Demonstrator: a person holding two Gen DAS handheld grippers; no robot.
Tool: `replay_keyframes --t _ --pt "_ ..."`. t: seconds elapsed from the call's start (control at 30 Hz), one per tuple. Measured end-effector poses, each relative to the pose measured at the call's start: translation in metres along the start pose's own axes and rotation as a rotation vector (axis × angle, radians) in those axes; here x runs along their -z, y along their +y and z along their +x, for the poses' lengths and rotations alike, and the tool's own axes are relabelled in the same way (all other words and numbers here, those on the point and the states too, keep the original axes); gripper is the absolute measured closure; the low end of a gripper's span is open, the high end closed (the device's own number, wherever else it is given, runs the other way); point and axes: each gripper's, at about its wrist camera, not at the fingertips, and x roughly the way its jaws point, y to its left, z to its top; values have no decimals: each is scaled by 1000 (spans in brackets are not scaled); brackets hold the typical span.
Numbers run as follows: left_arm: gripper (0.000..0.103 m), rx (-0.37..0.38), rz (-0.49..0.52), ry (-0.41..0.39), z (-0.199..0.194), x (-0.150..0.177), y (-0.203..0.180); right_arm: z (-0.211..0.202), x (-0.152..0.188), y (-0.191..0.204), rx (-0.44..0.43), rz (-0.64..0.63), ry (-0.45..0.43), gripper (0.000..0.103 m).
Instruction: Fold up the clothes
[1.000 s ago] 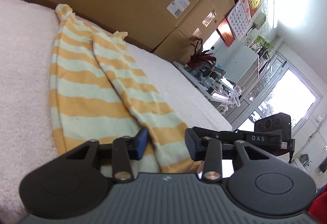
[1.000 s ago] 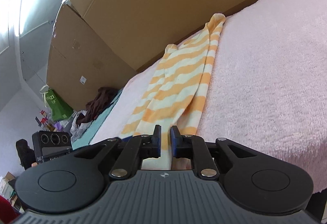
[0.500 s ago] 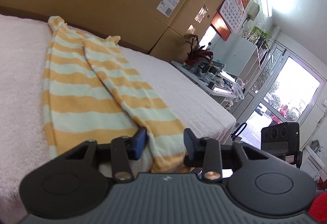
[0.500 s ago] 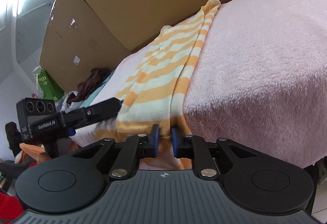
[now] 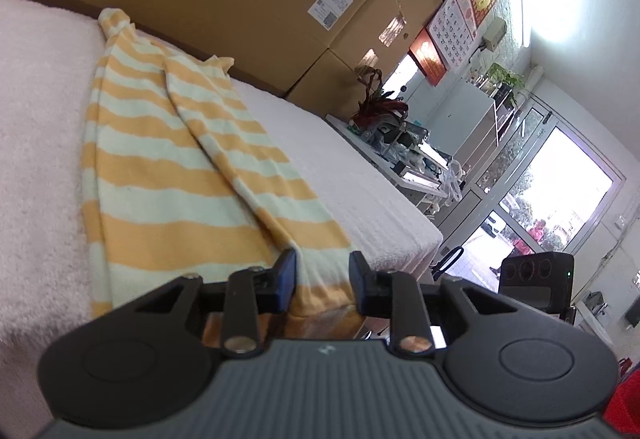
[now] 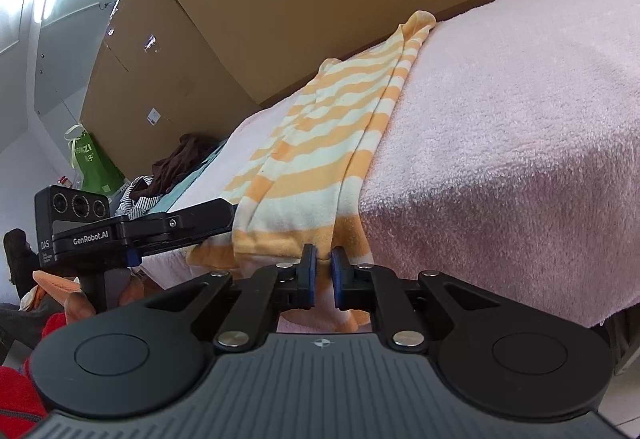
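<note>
Striped garment (image 5: 192,175) hem between both jaw pairs, left gripper (image 5: 322,275) just closing, not yet pinching, right gripper (image 6: 323,271) clenched on hem.

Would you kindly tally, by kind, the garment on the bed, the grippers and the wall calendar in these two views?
Striped garment: 1
Grippers: 2, the left gripper and the right gripper
Wall calendar: 1
Total: 4
</note>
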Motion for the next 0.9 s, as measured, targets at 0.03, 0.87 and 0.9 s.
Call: replay_keyframes --t 0.03,0.87,0.9 --pt "89 -5 -1 2 0 0 1 0 0 0 -1 1 2 94" --pt "53 30 196 108 12 -12 -18 36 -51 -21 -126 80 -54 78" --pt "53 38 186 115 10 -14 -17 34 -52 -21 -127 74 -46 79"
